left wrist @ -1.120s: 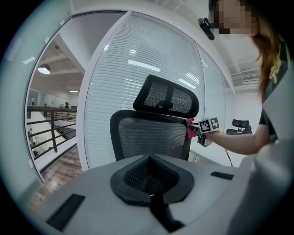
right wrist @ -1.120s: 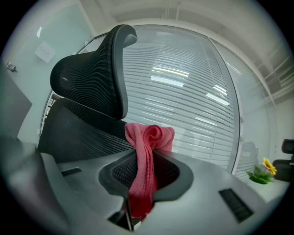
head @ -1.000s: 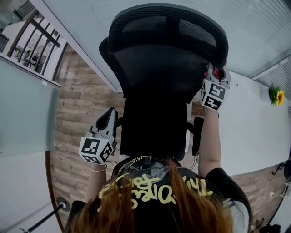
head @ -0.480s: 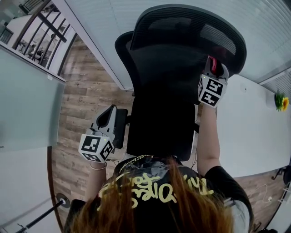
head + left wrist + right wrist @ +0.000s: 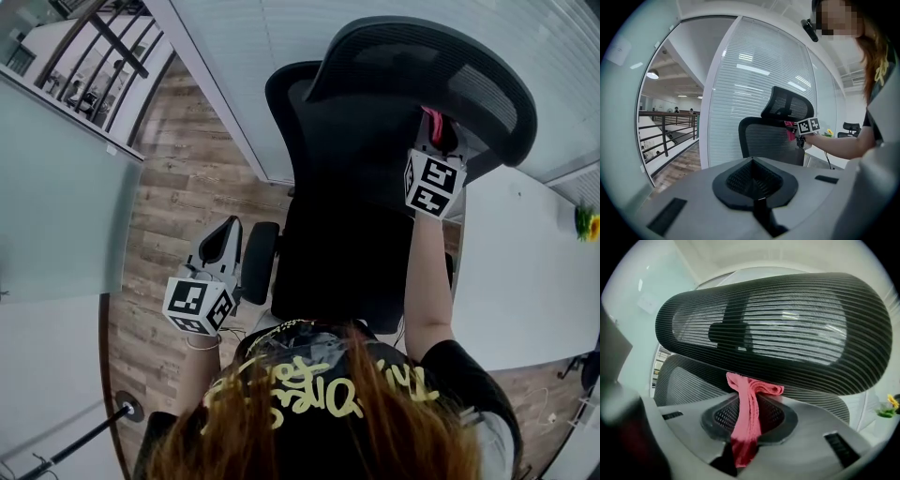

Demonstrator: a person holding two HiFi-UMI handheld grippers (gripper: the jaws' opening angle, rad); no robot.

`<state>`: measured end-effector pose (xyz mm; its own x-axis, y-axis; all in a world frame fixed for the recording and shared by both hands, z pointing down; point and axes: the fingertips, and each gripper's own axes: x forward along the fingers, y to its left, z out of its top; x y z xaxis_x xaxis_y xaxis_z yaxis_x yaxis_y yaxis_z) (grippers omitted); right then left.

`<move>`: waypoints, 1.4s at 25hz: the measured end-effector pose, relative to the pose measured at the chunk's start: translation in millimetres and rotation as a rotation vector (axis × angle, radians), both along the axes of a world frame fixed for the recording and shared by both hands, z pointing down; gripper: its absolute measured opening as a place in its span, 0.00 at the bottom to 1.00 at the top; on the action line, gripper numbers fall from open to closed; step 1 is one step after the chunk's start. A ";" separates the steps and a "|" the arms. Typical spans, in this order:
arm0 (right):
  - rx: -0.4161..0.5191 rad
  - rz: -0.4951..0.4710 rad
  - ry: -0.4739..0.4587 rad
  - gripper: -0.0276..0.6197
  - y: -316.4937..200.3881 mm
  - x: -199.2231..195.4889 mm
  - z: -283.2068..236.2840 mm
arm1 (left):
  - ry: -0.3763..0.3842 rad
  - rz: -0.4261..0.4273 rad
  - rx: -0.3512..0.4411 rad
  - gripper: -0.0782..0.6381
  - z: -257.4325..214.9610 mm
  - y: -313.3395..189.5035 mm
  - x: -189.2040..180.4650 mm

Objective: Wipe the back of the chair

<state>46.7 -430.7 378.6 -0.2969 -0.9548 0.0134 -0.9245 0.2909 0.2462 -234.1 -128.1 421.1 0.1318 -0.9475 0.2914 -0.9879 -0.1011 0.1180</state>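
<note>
Pink terry cloth (image 5: 746, 423), soft and limp, sits pinched mid-fold in the right gripper (image 5: 437, 131) at the upper edge of the black mesh chair back (image 5: 679, 380). The left gripper (image 5: 220, 246) is closed and empty.

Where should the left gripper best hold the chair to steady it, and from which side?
Probably the backrest's left rim: a narrow, upright frame edge that two jaws can straddle. The left gripper, shut and apart from it, would open and come in from the left. The right gripper holds the pink cloth.
</note>
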 end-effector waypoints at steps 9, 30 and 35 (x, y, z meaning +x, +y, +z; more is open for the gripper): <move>-0.002 -0.051 -0.007 0.15 3.5 -43.4 -3.8 | 0.008 -0.046 -0.004 0.10 5.1 15.0 -24.9; 0.004 -0.182 -0.014 0.15 18.7 -134.4 -13.5 | 0.020 -0.100 -0.018 0.10 11.9 37.4 -56.1; 0.009 -0.222 -0.013 0.15 23.7 -157.5 -16.3 | 0.016 -0.107 -0.020 0.10 10.9 41.8 -60.8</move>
<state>-110.8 -407.0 362.2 -0.5002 -0.8659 -0.0003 -0.8410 0.4858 0.2381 -294.9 -86.3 432.1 0.0347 -0.9505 0.3089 -0.9909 0.0075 0.1343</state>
